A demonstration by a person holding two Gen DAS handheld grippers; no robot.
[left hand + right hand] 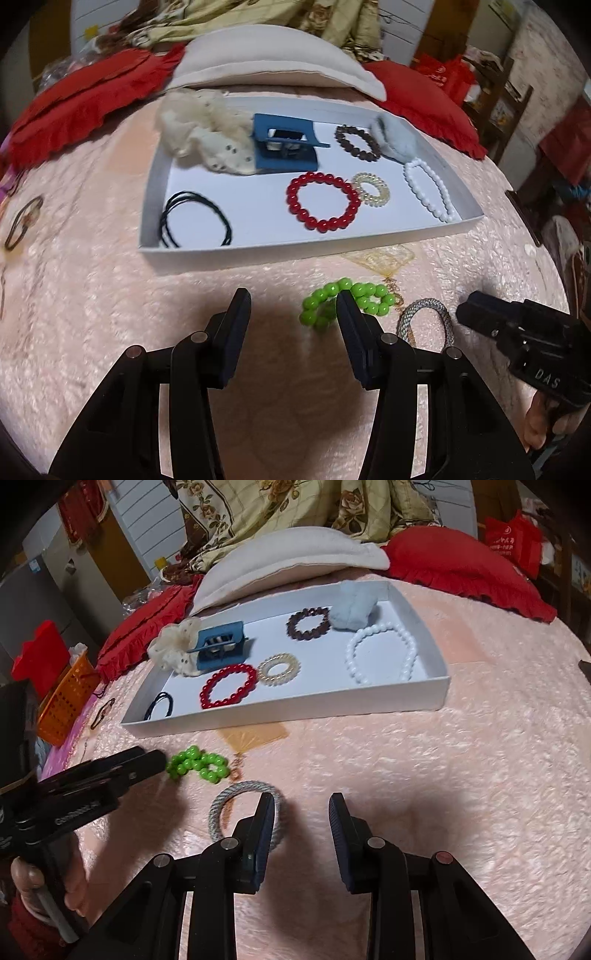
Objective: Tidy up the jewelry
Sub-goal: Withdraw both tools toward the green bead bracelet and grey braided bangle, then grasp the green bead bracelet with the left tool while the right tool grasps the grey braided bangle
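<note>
Both your hand-held grippers tilt down over the pink bedspread (461, 775), jaws apart, nothing held: left hand-held gripper (293, 308) beside the green bead bracelet (347, 301), right hand-held gripper (302, 812) at the grey woven bangle (236, 805), which lies flat. Beyond sits the white tray (280, 712), long side across, near red pillows (461, 565).

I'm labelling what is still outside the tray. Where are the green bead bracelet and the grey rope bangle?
green bead bracelet (195, 764): right wrist view, on its central beads.
grey rope bangle (221, 805): right wrist view, on its left arc.
</note>
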